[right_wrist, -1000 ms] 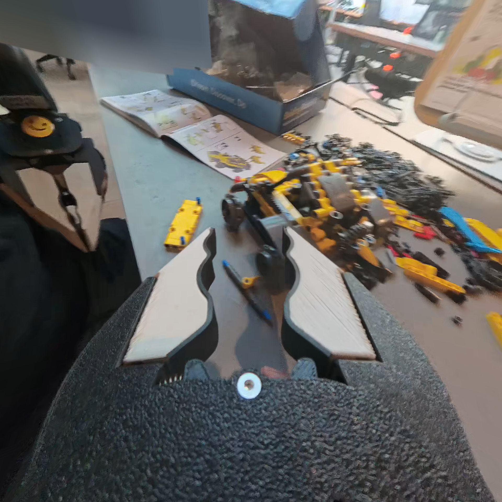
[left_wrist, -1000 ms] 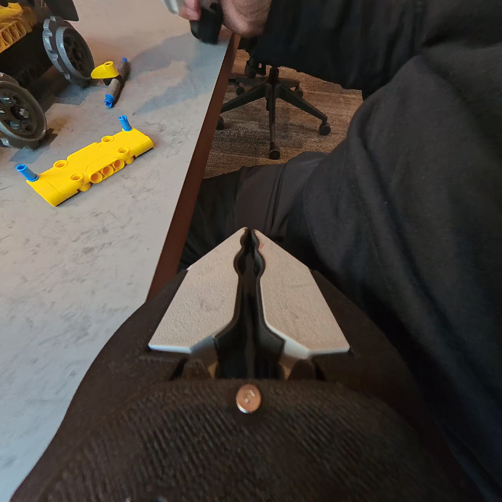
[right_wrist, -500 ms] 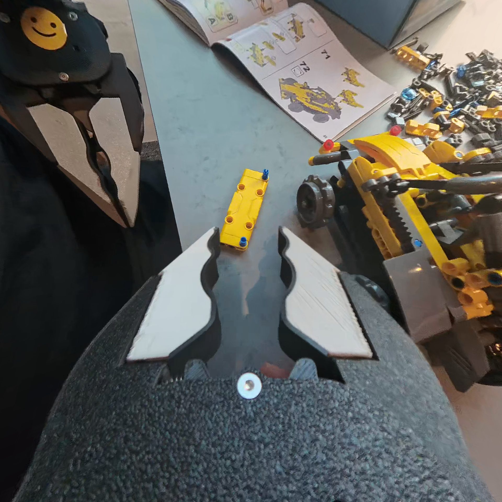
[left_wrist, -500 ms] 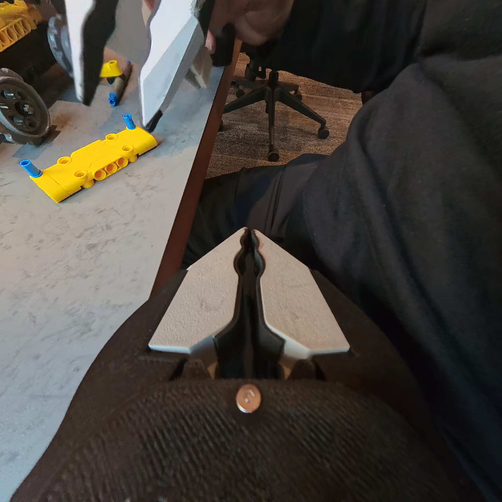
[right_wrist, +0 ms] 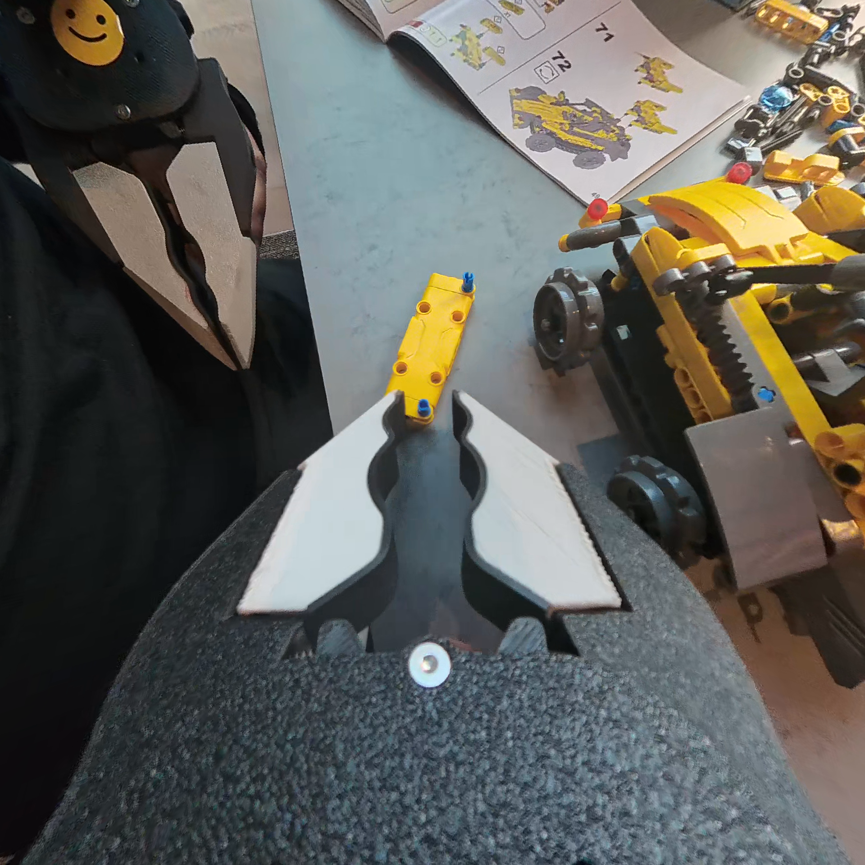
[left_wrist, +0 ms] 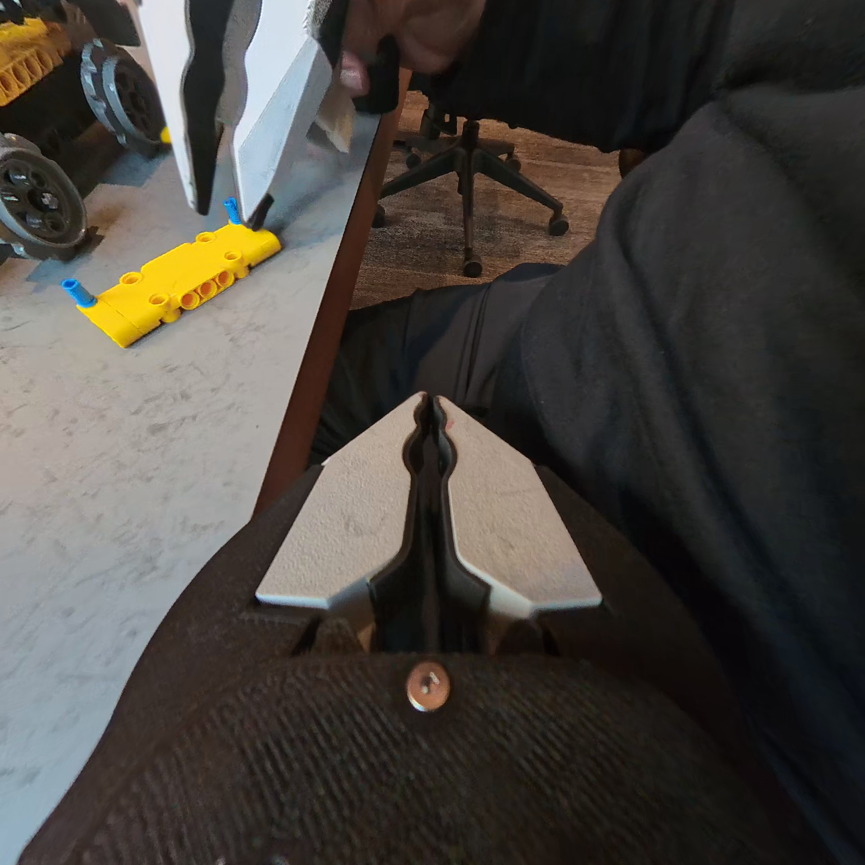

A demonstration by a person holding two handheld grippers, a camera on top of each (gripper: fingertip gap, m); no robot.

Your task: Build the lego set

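A flat yellow panel (right_wrist: 433, 341) with a blue pin at each end lies on the grey table near its edge; it also shows in the left wrist view (left_wrist: 187, 281). My right gripper (right_wrist: 427, 400) is open, low over the table, its tips on either side of the panel's near end and its blue pin (right_wrist: 423, 407). From the left wrist view the right gripper (left_wrist: 229, 210) stands just above that end. My left gripper (left_wrist: 430, 398) is shut and empty, held off the table over the person's dark-clothed lap; it also shows at the upper left of the right wrist view (right_wrist: 234, 360).
A yellow and black tracked vehicle model (right_wrist: 702, 327) stands right of the panel, its wheels (left_wrist: 37, 206) close by. An open instruction booklet (right_wrist: 561, 70) and loose parts (right_wrist: 795, 117) lie farther back. The table's brown edge (left_wrist: 327, 304) runs beside the lap; an office chair (left_wrist: 468, 164) stands beyond.
My right gripper has come down and forward to the yellow panel's near end, and its jaws have narrowed. My left gripper has not moved.
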